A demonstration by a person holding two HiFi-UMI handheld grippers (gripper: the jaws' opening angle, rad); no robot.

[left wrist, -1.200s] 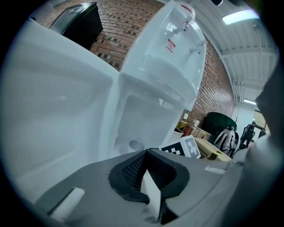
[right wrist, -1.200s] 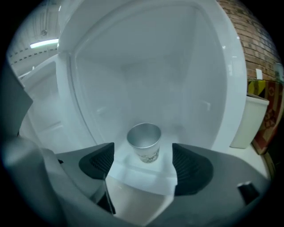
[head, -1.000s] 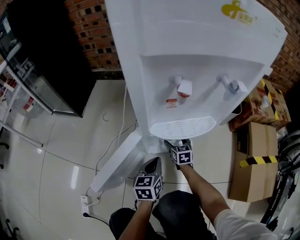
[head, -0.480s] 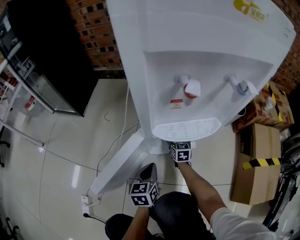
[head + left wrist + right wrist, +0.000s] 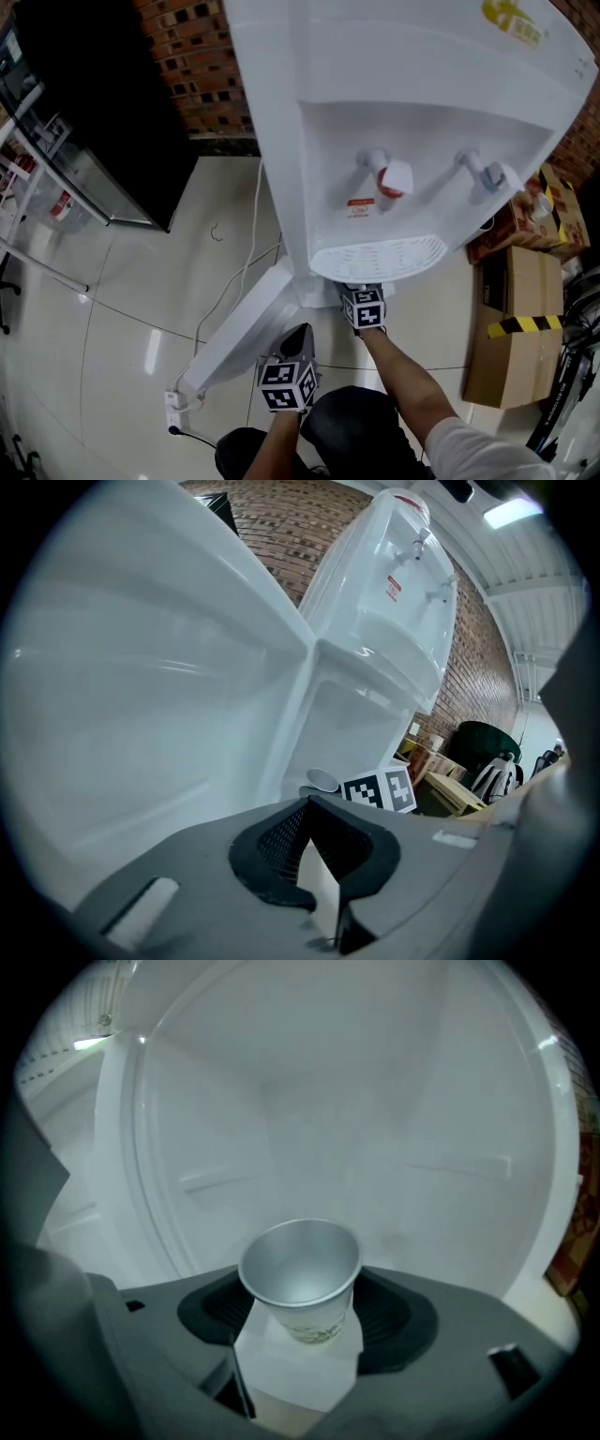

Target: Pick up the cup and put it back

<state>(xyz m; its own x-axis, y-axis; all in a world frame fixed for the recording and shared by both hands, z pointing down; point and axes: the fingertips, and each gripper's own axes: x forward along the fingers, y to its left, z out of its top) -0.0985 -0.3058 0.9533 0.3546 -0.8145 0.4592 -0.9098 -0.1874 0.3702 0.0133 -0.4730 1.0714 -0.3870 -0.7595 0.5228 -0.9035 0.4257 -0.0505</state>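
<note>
A small paper cup (image 5: 300, 1283) stands upright on the white floor inside the water dispenser's lower cabinet. My right gripper (image 5: 305, 1314) reaches in around it. Its jaws are closing, one dark pad on each side of the cup, and the rim is still round. In the head view only its marker cube (image 5: 364, 308) shows, under the drip tray (image 5: 380, 258). In the left gripper view, the cup (image 5: 323, 780) peeks out beside that cube (image 5: 380, 790). My left gripper (image 5: 298, 337) hangs shut and empty by the open cabinet door (image 5: 239, 333).
The white dispenser (image 5: 403, 84) fills the upper view, with a red tap (image 5: 394, 176) and a blue tap (image 5: 489, 175). Cardboard boxes (image 5: 520, 309) stand at the right. A power strip (image 5: 176, 405) and cable lie on the tiled floor. A black cabinet (image 5: 84, 103) stands at the left.
My right gripper has slid a little deeper under the drip tray, so its jaws no longer show in the head view. The left gripper has dropped back slightly.
</note>
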